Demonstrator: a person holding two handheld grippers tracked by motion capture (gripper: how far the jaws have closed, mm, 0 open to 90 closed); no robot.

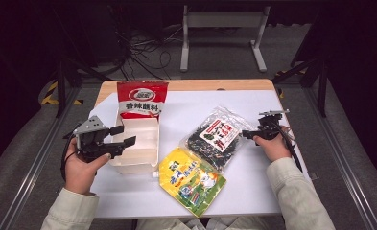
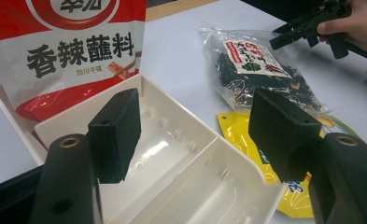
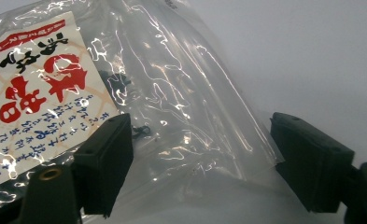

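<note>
While R gripper (image 1: 247, 134) is hovering open at seaweed bag (image 1: 214, 137) edge, L gripper (image 1: 123, 135) is idling open; slick film risks slipping out.

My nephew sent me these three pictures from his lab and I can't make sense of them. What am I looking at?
A person at a white table holds hand tongs in each hand: left tongs, right tongs. One picture looks down from above; the other two come from cameras riding on each tool. On the table lie a white divided tray with a red seasoning packet propped in it, a clear seaweed bag and a yellow pouch. Both tongs are open, holding nothing; the right ones straddle the seaweed bag's edge.
</note>
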